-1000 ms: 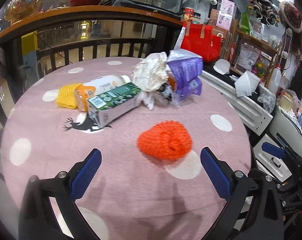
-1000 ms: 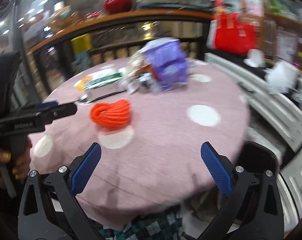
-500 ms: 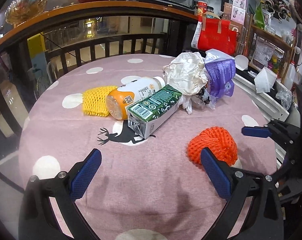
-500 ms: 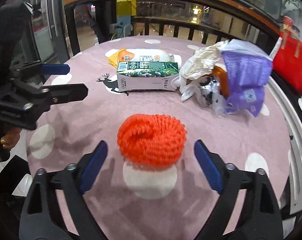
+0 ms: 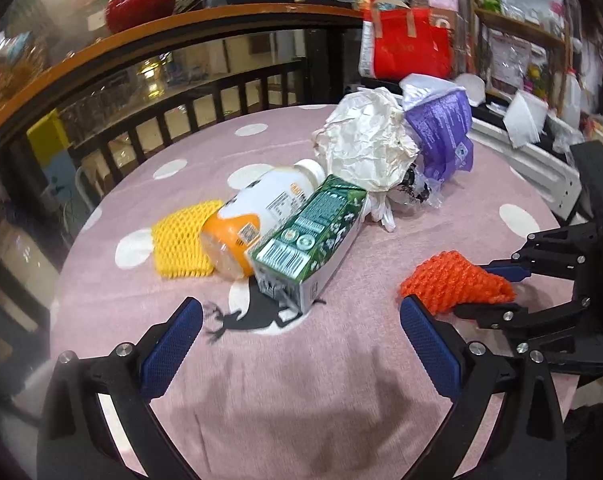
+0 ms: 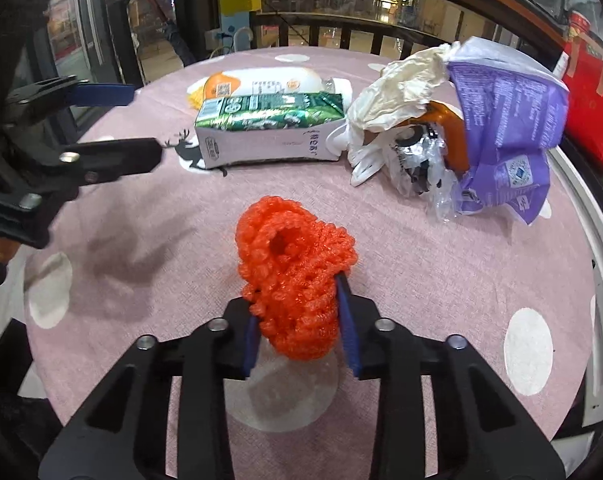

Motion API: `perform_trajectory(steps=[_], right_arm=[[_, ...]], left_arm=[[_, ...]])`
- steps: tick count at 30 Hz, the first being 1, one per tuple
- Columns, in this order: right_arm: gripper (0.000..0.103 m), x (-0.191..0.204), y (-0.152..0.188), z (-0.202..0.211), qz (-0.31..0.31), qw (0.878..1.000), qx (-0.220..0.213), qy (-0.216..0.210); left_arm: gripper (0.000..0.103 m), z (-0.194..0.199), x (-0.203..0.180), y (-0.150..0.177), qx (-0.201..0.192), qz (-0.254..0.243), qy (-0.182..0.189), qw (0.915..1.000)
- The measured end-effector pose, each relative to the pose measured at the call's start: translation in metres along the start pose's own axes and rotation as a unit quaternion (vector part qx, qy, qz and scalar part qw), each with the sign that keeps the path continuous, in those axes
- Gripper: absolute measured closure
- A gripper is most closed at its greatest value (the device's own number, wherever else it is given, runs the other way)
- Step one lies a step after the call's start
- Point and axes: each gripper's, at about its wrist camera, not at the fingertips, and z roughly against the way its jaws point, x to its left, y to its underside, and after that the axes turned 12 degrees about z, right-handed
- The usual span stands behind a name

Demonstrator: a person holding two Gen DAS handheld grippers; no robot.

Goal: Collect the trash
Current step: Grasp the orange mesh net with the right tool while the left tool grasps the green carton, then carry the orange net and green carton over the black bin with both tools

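My right gripper [image 6: 299, 326] is shut on an orange foam net [image 6: 295, 276], squeezing it just above the pink dotted tablecloth [image 6: 421, 264]; the net also shows in the left wrist view [image 5: 453, 282]. My left gripper [image 5: 297, 344] is open and empty, facing a green milk carton [image 5: 313, 236] lying on its side. Beside the carton lie a white and orange bottle [image 5: 257, 212], a yellow foam net [image 5: 181, 246], a crumpled white paper [image 5: 365, 148] and a purple wrapper [image 5: 441, 132].
The round table stands against a dark wooden railing [image 5: 221, 96]. A red bag [image 5: 409, 44] and cluttered shelves [image 5: 521, 52] are at the back right. A white counter [image 5: 533, 164] borders the table's right side.
My right gripper has closed on the orange foam net. My left gripper has swung left, so the carton now lies ahead of it and the net sits at its right.
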Motion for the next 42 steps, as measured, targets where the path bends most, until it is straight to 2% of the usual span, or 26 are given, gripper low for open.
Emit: perform_trajectory(steps=[6,9,17,20,24,26,30,32,34,42], right_arm=[[0.073,-0.012,0.01,0.018,-0.032,0.999,-0.025,-0.001],[0.073,-0.016,0.019,0.029,-0.043,0.999,-0.033,-0.001],[0.073,-0.024,0.04,0.047,-0.07,0.997,-0.042,-0.003],[0.073,-0.029,0.047,0.051,-0.08,0.996,-0.044,-0.002],[0.073,-0.028,0.056,0.049,-0.087,0.995,-0.044,0.003],[0.073,-0.03,0.061,0.048,-0.094,0.995,-0.044,0.002],[0.073,-0.032,0.067,0.048,-0.106,0.993,-0.045,0.003],[0.073,-0.034,0.068,0.049,-0.11,0.993,-0.047,0.003],[0.073,-0.035,0.07,0.052,-0.112,0.992,-0.051,0.003],[0.073,-0.039,0.074,0.059,-0.12,0.991,-0.064,0.004]], left_arm=[[0.006,-0.021,-0.024,-0.029,0.022,-0.101,0.02,0.9944],[0.006,-0.039,-0.031,-0.045,0.057,-0.134,0.029,0.9889],[0.013,-0.091,-0.045,-0.059,0.137,-0.211,-0.018,0.9677],[0.014,-0.099,-0.051,-0.058,0.143,-0.234,-0.035,0.961],[0.032,-0.108,-0.06,-0.056,0.166,-0.246,-0.036,0.9544],[0.036,-0.114,-0.065,-0.052,0.175,-0.259,-0.048,0.9486],[0.043,-0.114,-0.068,-0.054,0.179,-0.252,-0.048,0.9499],[0.054,-0.114,-0.068,-0.054,0.179,-0.244,-0.05,0.9518],[0.055,-0.112,-0.066,-0.054,0.177,-0.232,-0.046,0.9554],[0.055,-0.08,-0.049,-0.042,0.137,-0.151,-0.018,0.9788]])
